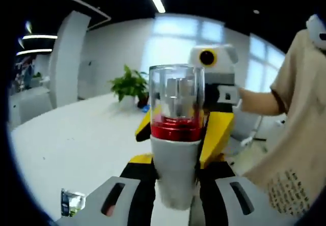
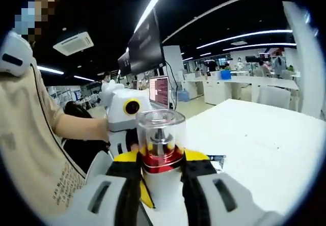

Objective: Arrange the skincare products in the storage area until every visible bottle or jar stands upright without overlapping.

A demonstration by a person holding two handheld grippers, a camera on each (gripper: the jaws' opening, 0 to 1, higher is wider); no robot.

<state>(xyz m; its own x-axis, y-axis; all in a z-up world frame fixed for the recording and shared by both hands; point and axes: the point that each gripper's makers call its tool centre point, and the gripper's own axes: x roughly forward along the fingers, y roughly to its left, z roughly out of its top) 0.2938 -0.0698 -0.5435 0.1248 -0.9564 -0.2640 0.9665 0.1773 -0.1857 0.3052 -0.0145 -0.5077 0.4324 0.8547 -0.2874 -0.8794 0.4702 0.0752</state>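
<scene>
Both tongs, left [image 1: 175, 195] and right [image 2: 162, 195], squeeze one upright bottle [image 1: 175, 134] held up above the white tabletop [image 1: 76, 139], and it looks light and slippery with a breakable clear cap [image 2: 160, 129], so grip the white body

Bottle [image 1: 175, 144] upright between the jaws of the left gripper [image 1: 175, 198], right gripper [image 1: 216, 129] just behind it, also closed on it, all above the table [image 1: 76, 144], potted plant [image 1: 131, 85] at the table's far edge, small packet [image 1: 71, 203] near its front edge
</scene>
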